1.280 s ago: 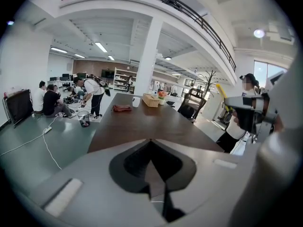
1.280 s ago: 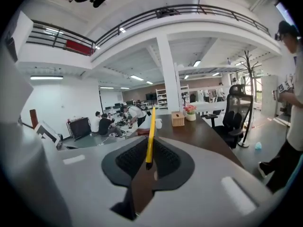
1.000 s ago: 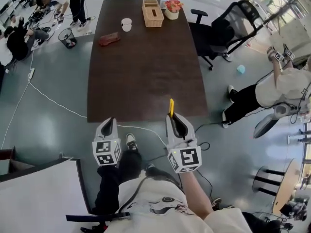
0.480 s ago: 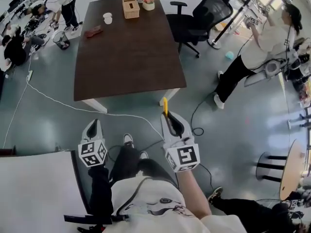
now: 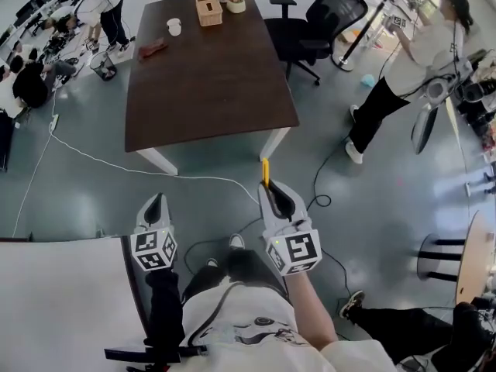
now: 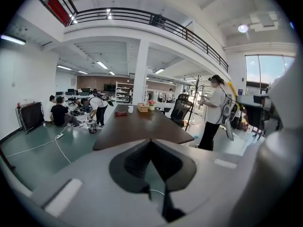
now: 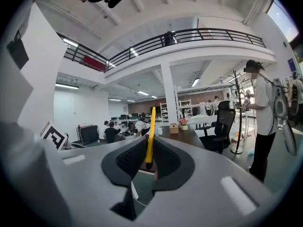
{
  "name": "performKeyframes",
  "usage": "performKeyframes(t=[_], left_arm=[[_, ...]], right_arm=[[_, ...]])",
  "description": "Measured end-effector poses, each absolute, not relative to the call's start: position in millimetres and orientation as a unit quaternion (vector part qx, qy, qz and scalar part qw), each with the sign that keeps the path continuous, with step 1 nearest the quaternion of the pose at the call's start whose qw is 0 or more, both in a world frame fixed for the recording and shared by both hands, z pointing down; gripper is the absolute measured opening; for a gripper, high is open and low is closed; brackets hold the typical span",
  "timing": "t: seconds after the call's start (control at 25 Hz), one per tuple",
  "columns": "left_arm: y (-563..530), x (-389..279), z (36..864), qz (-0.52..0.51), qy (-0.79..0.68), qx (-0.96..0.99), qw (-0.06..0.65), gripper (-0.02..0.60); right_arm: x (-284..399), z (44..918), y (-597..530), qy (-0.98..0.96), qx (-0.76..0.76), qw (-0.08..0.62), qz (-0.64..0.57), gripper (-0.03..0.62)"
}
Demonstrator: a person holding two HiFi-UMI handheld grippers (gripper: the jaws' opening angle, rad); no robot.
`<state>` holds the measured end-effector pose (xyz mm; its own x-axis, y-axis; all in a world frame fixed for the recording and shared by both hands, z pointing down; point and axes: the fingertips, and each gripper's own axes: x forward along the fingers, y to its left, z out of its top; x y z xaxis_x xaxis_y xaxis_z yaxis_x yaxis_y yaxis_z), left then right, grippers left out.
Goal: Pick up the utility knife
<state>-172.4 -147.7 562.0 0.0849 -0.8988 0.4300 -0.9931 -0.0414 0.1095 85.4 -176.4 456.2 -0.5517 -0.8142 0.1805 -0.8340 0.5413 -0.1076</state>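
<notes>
The utility knife (image 5: 265, 172) is a slim yellow bar. It stands up from between the jaws of my right gripper (image 5: 268, 187), which is shut on it over the grey floor, off the dark brown table (image 5: 209, 84). In the right gripper view the utility knife (image 7: 150, 135) rises upright out of the right gripper (image 7: 148, 148), gripped at its lower end. My left gripper (image 5: 155, 200) hangs beside it at the left. The left gripper (image 6: 150, 142) has its jaws closed together with nothing between them.
On the table's far end sit a wooden box (image 5: 208, 10), a flower pot (image 5: 235, 3), a white cup (image 5: 174, 27) and a red object (image 5: 151, 49). A black office chair (image 5: 322, 18) and a standing person (image 5: 399, 64) are at the right. A white cable (image 5: 116, 165) crosses the floor.
The table has drawn away from both grippers, from right under them to well beyond them. The right gripper still holds the knife. The person at the right has shifted.
</notes>
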Motion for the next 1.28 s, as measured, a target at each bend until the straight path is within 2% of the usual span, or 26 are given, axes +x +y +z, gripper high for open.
performKeyframes(t=[0.4, 0.64, 1.28], left_arm=[[-87, -172, 524, 0.086, -0.652, 0.741, 0.138, -0.002], [-48, -177, 529, 0.088, -0.642, 0.747, 0.144, -0.002], [-56, -124, 456, 0.051, -0.638, 0.766, 0.055, -0.002]], right_arm=[[33, 441, -106, -0.88, 0.466, 0.04, 0.079, 0.046], [13, 448, -60, -0.879, 0.467, 0.058, 0.078, 0.046], [60, 396, -50, -0.868, 0.496, -0.001, 0.007, 0.046]])
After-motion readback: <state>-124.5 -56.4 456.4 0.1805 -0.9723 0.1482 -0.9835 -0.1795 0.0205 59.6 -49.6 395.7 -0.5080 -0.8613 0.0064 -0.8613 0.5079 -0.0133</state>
